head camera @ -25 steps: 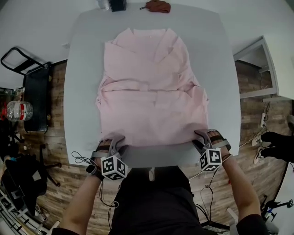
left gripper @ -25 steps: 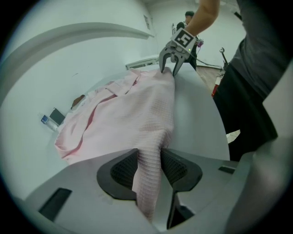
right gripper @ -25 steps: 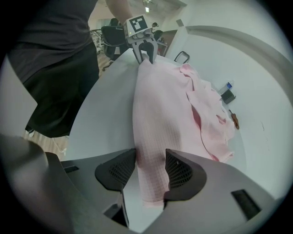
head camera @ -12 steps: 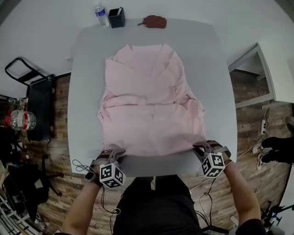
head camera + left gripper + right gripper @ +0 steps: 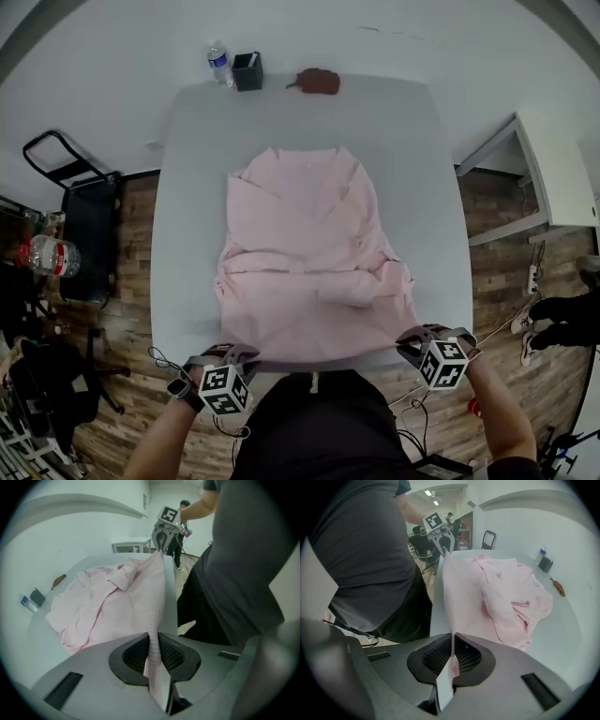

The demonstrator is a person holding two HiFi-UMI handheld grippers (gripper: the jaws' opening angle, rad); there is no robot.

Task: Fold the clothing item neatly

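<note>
At the near edge of the table [image 5: 187,187], my left gripper [image 5: 234,354] and right gripper [image 5: 413,338] have just closed their jaws. Each now pinches a bottom corner of the pink shirt [image 5: 309,253], with the hem stretched between them just off the table. The rest of the shirt lies rumpled across the table's middle, and at its far edge stand a water bottle [image 5: 218,64], a black cup [image 5: 248,71] and a small brown object [image 5: 317,81].

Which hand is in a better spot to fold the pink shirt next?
Neither. The left hand-held gripper has just closed on the near left hem corner of the pink shirt, the right hand-held gripper on the right corner, so both should lift it together.
</note>
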